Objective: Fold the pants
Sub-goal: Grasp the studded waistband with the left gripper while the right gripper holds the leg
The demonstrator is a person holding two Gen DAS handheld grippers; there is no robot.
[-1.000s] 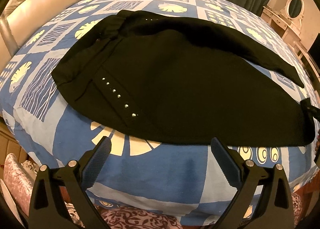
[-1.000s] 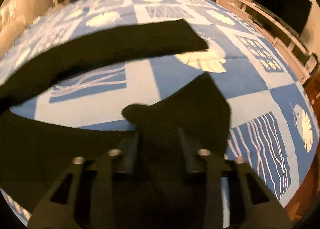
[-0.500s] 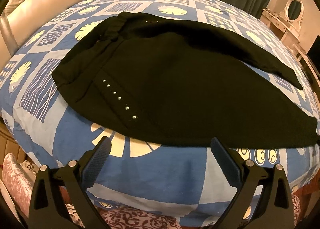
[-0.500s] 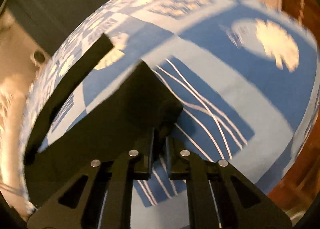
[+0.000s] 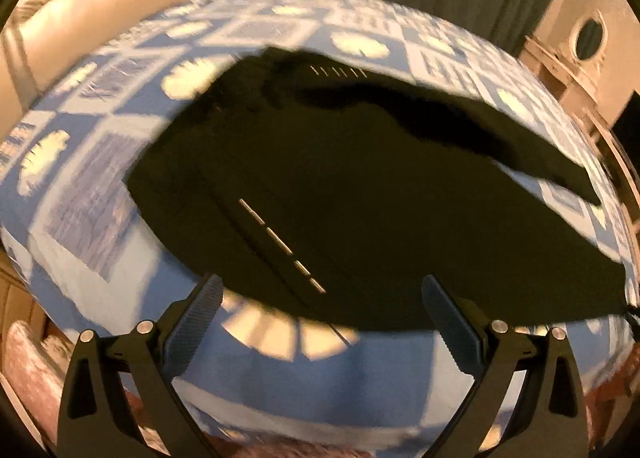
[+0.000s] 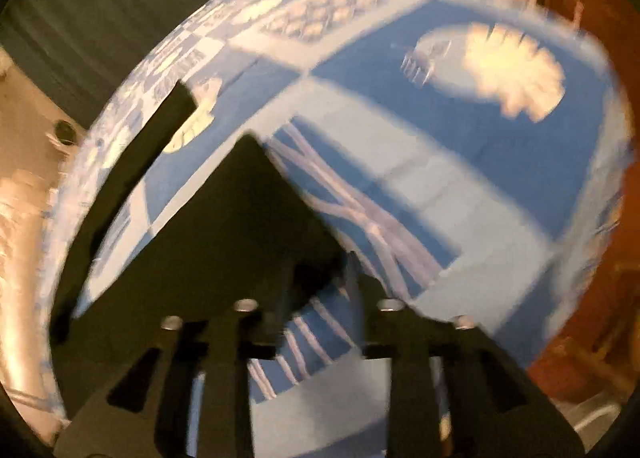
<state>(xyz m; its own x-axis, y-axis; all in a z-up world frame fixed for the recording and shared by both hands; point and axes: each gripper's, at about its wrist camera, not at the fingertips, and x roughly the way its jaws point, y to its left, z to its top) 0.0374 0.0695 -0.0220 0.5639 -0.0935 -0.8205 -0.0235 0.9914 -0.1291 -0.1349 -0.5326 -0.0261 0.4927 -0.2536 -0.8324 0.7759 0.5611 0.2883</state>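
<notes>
Black pants (image 5: 360, 185) lie spread across a blue patterned bedspread (image 5: 360, 386). Our left gripper (image 5: 320, 322) hovers wide open, empty, near the waistband side. Our right gripper (image 6: 320, 290) is opening, letting a leg hem (image 6: 248, 217) drop. We should release fully before pulling away, so the cloth lies flat.

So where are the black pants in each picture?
Left wrist view: the pants fill the middle, spread flat on the bed.
Right wrist view: the pants lie lower left, one leg end near the opening right gripper.
Shared landmark: the blue patterned bedspread.
</notes>
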